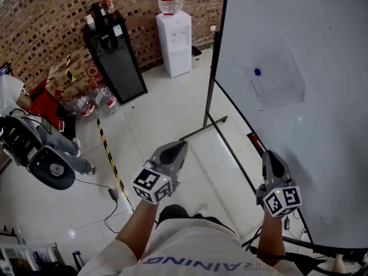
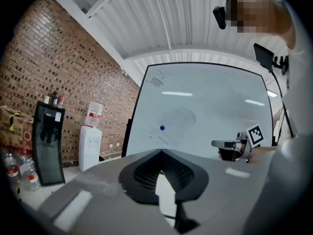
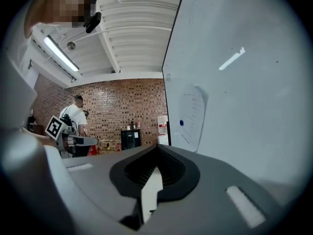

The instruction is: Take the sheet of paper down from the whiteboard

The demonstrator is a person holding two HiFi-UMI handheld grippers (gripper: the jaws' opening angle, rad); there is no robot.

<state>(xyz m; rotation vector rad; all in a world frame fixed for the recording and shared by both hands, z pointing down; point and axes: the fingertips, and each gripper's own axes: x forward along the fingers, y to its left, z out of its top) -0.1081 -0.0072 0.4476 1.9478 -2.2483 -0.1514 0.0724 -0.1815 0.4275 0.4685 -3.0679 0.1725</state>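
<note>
A white sheet of paper (image 1: 277, 83) hangs on the whiteboard (image 1: 322, 33) at the right, pinned by a blue magnet (image 1: 257, 72). Both grippers are held low and short of the board, apart from the sheet. My left gripper (image 1: 181, 146) is shut and empty. My right gripper (image 1: 269, 154) is also shut with nothing in it, close to the board's lower edge. The left gripper view shows the paper (image 2: 176, 124) and magnet (image 2: 162, 128) ahead beyond my left gripper (image 2: 160, 152). In the right gripper view, my right gripper (image 3: 157, 151) lies alongside the board, with the paper (image 3: 192, 114) ahead.
The whiteboard's stand leg (image 1: 206, 126) crosses the tiled floor. Against the brick wall stand a water dispenser (image 1: 175, 42) and a black cabinet (image 1: 115, 55), with water bottles (image 1: 95, 102) beside it. Yellow-black tape (image 1: 109, 156) runs along the floor. An office chair (image 1: 35, 154) sits at left.
</note>
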